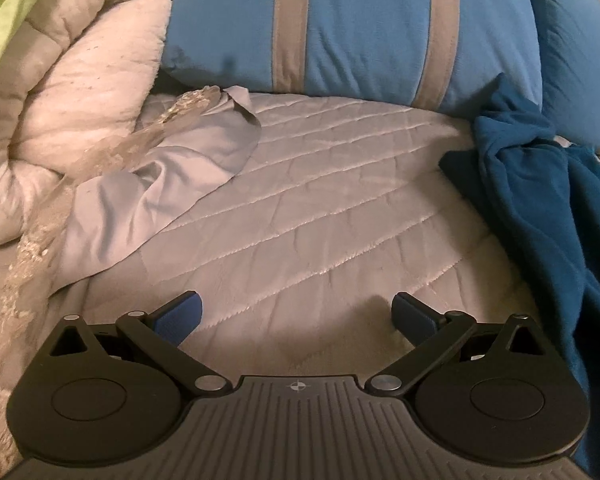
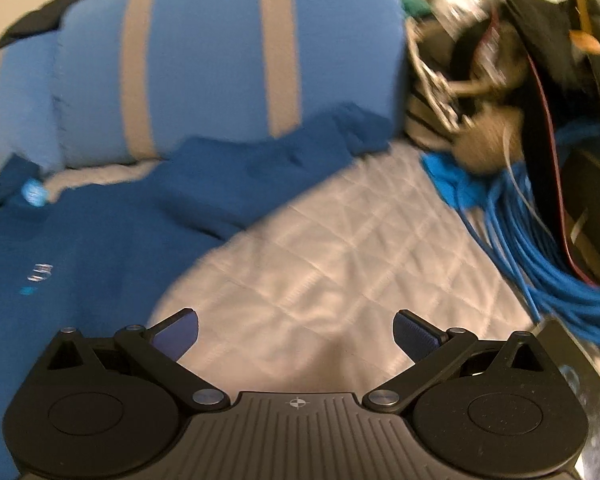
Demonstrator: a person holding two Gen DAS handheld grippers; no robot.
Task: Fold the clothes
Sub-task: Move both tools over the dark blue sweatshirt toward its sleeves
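The dark blue garment (image 1: pixel 540 200) is a soft, matte knit lying crumpled on the bed, bunched into thick folds at the right edge of the left wrist view, its upper end reaching up against the pillows. In the right wrist view the same garment (image 2: pixel 80 240) spreads wider across the left half, flatter there, with a small pale printed mark and a round light blue tag near its upper left edge. It rests on a pale grey quilted bedspread (image 1: pixel 320 208) with a faint sheen, stitched in raised diagonal lines that form a diamond pattern. The left gripper (image 1: pixel 296 312) hangs over bare quilt just left of the garment, its fingers spread wide, nothing between the blue ribbed pads (image 1: pixel 180 316). The right gripper (image 2: pixel 296 332) is likewise spread wide and empty over bare quilt, the garment just beside its left finger. Behind the garment lie plump light blue pillows (image 1: pixel 360 28) crossed by grey bands. To the far left, a thin, smooth grey cloth (image 1: pixel 148 192) with a lacy, rough-looking edge lies rumpled on the quilt, and beyond it a puffy cream comforter (image 1: pixel 80 80) is rolled into a thick curl, a bit of light green fabric (image 1: pixel 8 12) on top. At the right of the right wrist view sits a coil of bright blue cable (image 2: pixel 540 248) beside a blurred heap of dark items that cannot be made out.
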